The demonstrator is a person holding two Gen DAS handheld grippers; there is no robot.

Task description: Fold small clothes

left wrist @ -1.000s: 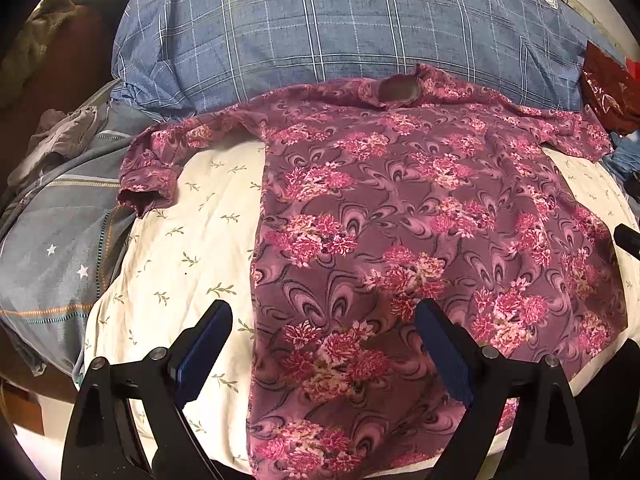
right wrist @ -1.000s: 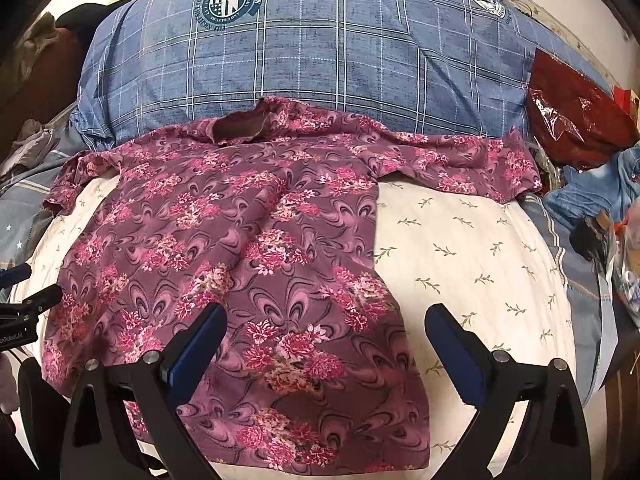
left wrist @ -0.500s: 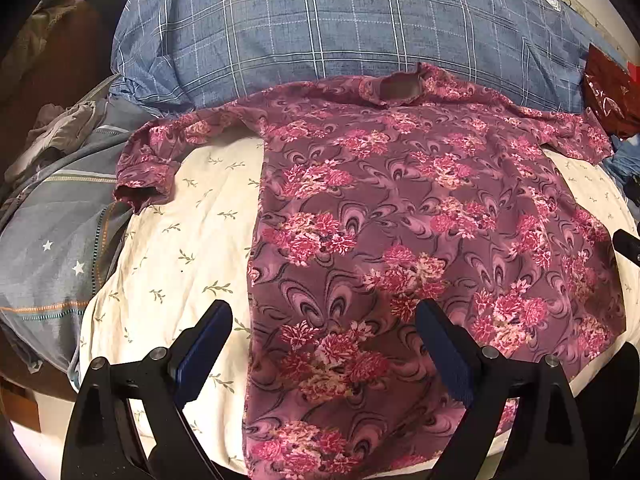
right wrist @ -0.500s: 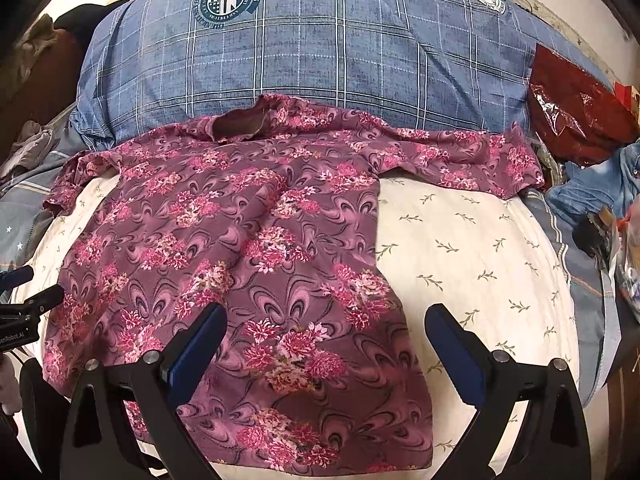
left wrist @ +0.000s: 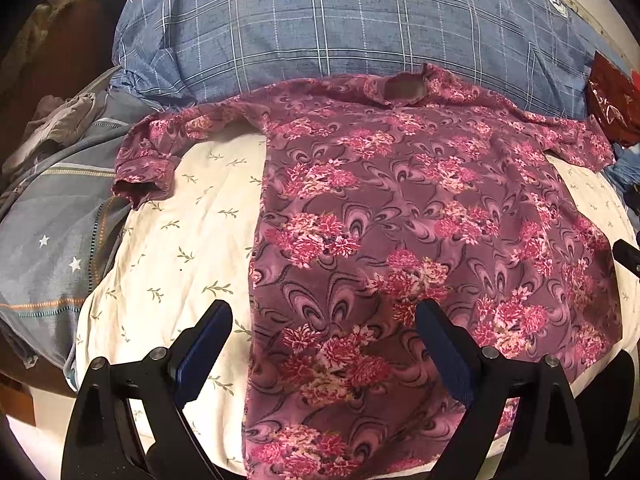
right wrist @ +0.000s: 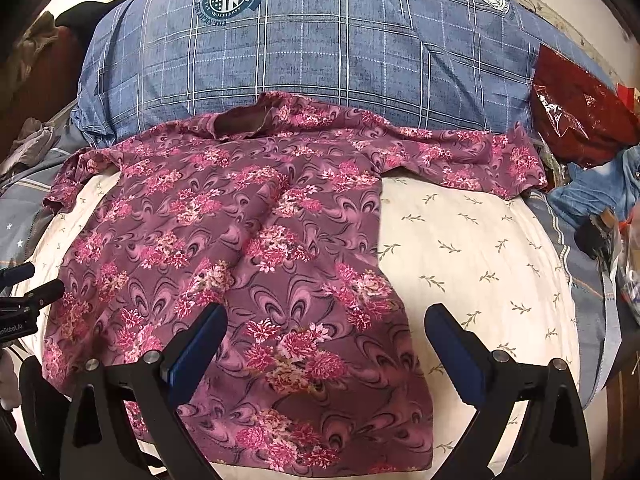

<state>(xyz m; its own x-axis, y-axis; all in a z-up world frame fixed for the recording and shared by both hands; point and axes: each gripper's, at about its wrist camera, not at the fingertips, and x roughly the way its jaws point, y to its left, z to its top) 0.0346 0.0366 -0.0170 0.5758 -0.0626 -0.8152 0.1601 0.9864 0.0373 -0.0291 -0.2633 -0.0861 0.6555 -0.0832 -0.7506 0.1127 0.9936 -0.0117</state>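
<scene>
While both tongs hang above the near edge of the bed, a purple floral shirt [left wrist: 400,216] lies spread flat on the cream, leaf-printed sheet [left wrist: 176,248], its hem toward the near edge and its collar [right wrist: 244,120] at the far side, resting against a big blue plaid pillow [right wrist: 320,40]. Both sleeves stretch outward: the left sleeve [left wrist: 144,160] ends just beside a grey star-printed blanket [left wrist: 44,240] at the bed's left edge, and the right sleeve [right wrist: 480,156] reaches toward a red plastic-wrapped bundle [right wrist: 576,108] and some blue denim cloth [right wrist: 600,192] at the right edge. The left tongs [left wrist: 324,344] are spread wide with nothing between the blue-padded fingers, poised over the shirt's lower left side, one finger above the sheet and the other above the fabric. The right tongs [right wrist: 326,340] are likewise spread wide and grip nothing, poised over the shirt's lower right side, with the left finger above the fabric and the right finger above bare sheet. Whether either pair touches the cloth cannot be told. Mild wrinkles run down the shirt's middle.
</scene>
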